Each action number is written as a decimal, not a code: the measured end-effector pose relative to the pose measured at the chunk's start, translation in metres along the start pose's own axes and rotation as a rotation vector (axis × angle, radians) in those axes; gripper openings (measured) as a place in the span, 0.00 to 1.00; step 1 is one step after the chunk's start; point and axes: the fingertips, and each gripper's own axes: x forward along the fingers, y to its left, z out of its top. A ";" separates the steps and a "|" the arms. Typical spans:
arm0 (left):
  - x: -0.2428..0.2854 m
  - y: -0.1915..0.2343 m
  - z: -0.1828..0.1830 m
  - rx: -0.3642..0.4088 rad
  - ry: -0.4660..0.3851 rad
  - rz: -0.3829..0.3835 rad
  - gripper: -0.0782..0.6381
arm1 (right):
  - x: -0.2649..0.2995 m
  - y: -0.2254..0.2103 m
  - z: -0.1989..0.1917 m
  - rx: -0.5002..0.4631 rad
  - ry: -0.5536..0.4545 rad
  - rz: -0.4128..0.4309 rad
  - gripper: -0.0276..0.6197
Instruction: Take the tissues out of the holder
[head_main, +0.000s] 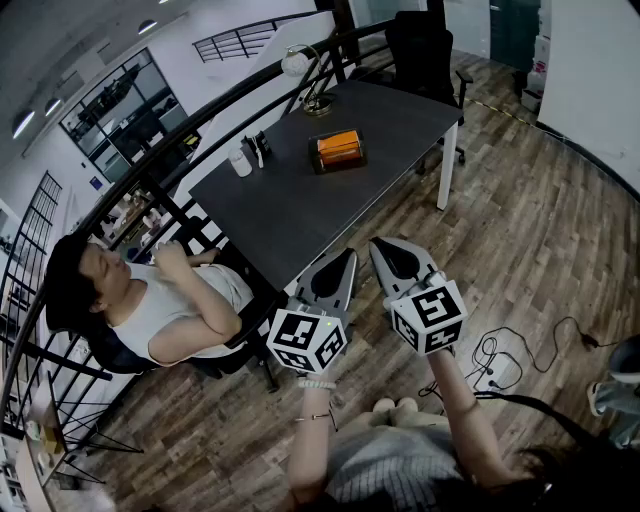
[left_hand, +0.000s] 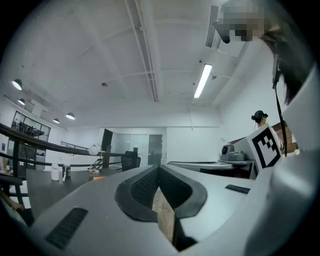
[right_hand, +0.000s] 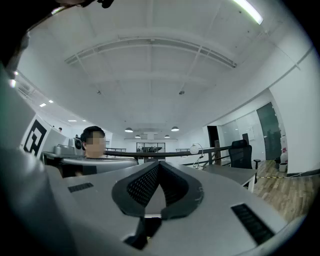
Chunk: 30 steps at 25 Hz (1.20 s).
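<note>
An orange tissue holder (head_main: 338, 150) stands on the far half of a dark table (head_main: 280, 215); it shows as a small orange spot (left_hand: 98, 178) in the left gripper view. Both grippers hover level over the floor, short of the table's near corner and well away from the holder. My left gripper (head_main: 350, 253) is shut, its tips (left_hand: 158, 167) meeting with nothing between them. Just to its right, my right gripper (head_main: 378, 243) is also shut and empty, with its tips (right_hand: 159, 164) touching.
A desk lamp (head_main: 305, 72) and a white bottle (head_main: 240, 162) also stand on the table. A person (head_main: 150, 300) sits by the railing at the table's left. A black office chair (head_main: 420, 50) stands at the far end. Cables (head_main: 500, 365) lie on the wooden floor.
</note>
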 end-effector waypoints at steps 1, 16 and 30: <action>0.001 0.001 0.000 0.000 0.001 0.001 0.12 | 0.001 -0.001 0.000 0.001 0.000 0.001 0.06; 0.040 0.008 -0.010 -0.016 0.009 0.005 0.12 | 0.017 -0.037 -0.010 0.016 0.017 0.015 0.06; 0.092 0.045 -0.025 -0.038 0.022 0.053 0.12 | 0.070 -0.076 -0.019 0.070 0.038 0.142 0.06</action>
